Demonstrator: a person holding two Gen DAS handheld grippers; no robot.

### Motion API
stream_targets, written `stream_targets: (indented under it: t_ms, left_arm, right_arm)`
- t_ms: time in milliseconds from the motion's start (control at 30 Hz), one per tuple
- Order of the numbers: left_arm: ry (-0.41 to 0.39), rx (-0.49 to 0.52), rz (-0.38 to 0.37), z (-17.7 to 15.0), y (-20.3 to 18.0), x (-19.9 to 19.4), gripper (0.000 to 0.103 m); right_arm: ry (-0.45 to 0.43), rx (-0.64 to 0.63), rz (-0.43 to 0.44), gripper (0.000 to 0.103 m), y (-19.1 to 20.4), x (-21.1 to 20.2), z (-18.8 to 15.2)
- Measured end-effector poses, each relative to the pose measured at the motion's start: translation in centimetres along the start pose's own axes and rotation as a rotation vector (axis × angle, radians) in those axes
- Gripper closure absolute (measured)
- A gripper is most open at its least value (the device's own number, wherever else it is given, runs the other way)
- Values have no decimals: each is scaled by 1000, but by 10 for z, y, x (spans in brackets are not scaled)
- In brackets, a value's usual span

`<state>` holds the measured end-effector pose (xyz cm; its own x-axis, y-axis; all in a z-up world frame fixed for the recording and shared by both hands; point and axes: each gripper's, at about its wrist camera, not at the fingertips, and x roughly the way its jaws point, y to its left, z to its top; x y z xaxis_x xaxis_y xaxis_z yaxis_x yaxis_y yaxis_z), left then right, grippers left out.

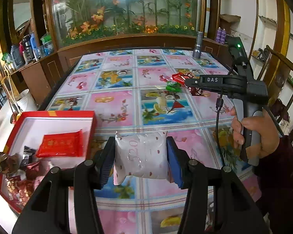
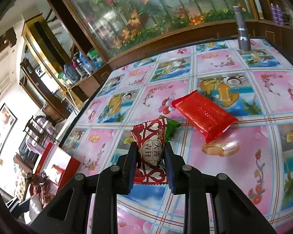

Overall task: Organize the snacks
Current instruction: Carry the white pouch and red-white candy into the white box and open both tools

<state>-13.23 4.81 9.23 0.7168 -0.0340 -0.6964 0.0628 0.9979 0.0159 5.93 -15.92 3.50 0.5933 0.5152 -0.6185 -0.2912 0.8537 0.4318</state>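
Observation:
My left gripper (image 1: 140, 154) is shut on a white snack packet with red dots (image 1: 141, 154), held above the table near its front. A red box (image 1: 54, 115) stands to its left, holding a red packet (image 1: 60, 144) and several wrapped snacks (image 1: 19, 171). My right gripper (image 2: 149, 161) is shut on a red-and-white patterned snack packet (image 2: 151, 148). Just beyond it lie a green packet (image 2: 171, 126) and a long red packet (image 2: 203, 115) on the table. The right gripper also shows in the left wrist view (image 1: 187, 81), over the red (image 1: 177, 77) and green (image 1: 172, 86) packets.
The table carries a pink and blue fruit-print cloth (image 1: 117, 101). A metal flashlight (image 1: 198, 44) stands upright at the far right edge. A wooden cabinet with a glass flower display (image 1: 125, 9) runs behind. The red box also shows at left in the right wrist view (image 2: 56, 165).

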Motion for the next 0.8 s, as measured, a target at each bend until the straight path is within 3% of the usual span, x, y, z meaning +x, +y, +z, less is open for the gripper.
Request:
stream_targets:
  t_ms: [267,400,800]
  left_arm:
    - [-83,13,48,-7,15,-26,54]
    - [-117,0,77,-9,31,-36,54]
    - [-157,-78,166,-23,98,-52,53]
  right_arm:
    - [-81,-18,-1,76,21,-22,-17]
    - [-81,-79,8,76,42,-25,-34]
    - [-80,-185,182,76,137,-15,-68]
